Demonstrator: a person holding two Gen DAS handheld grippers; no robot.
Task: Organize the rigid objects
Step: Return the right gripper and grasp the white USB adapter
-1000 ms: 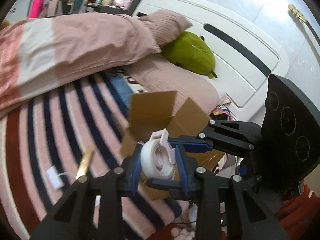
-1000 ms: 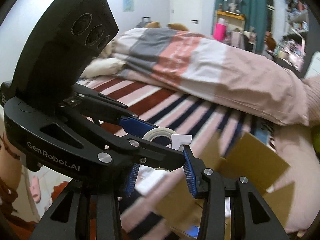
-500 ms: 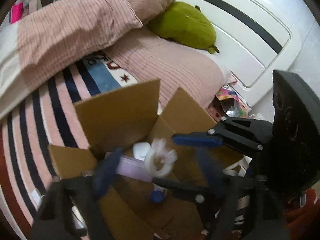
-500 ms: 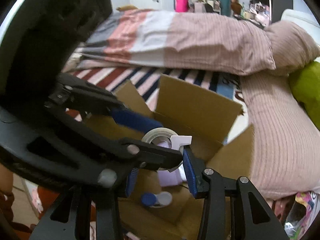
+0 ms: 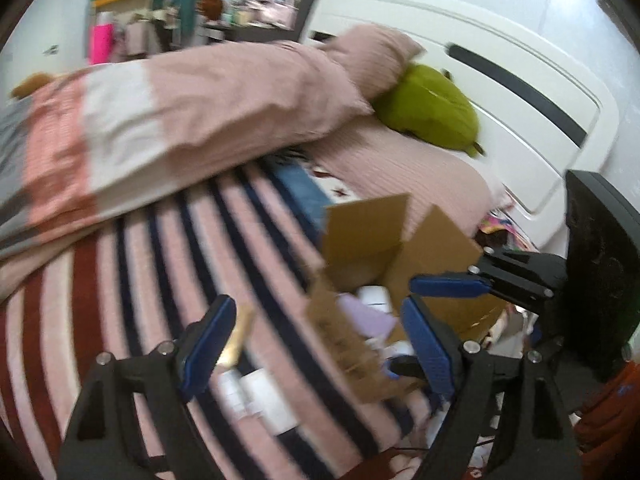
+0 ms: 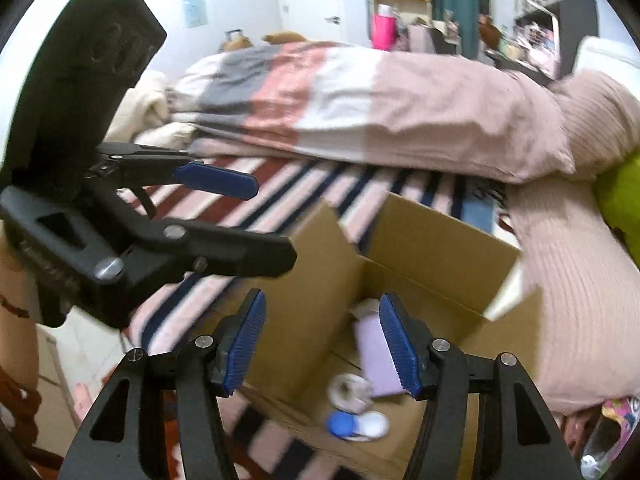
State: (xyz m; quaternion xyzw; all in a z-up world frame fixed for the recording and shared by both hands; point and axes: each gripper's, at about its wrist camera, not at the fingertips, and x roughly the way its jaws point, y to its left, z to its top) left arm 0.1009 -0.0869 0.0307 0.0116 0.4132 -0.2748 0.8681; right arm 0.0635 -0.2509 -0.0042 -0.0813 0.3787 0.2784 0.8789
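Note:
An open cardboard box (image 6: 432,240) sits on the striped bed; it also shows in the left wrist view (image 5: 400,240). Inside it lie a roll of clear tape (image 6: 350,394), a lilac box (image 6: 374,350) and a white bottle with a blue cap (image 6: 356,426). My right gripper (image 6: 322,346) is open and empty above the box. My left gripper (image 5: 316,350) is open and empty over the bed beside the box; it also shows in the right wrist view (image 6: 224,180). A gold clip (image 5: 238,338) and white items (image 5: 260,396) lie on the bedspread.
A folded pink, white and grey duvet (image 5: 160,120) lies across the bed. A green plush (image 5: 432,108) rests on pink pillows (image 5: 400,176) by the white headboard (image 5: 500,80). Clutter lies on the floor at right (image 5: 504,228).
Both grippers have opened and the tape roll they held has dropped into the box. The left gripper has drawn back and swung left over the bedspread.

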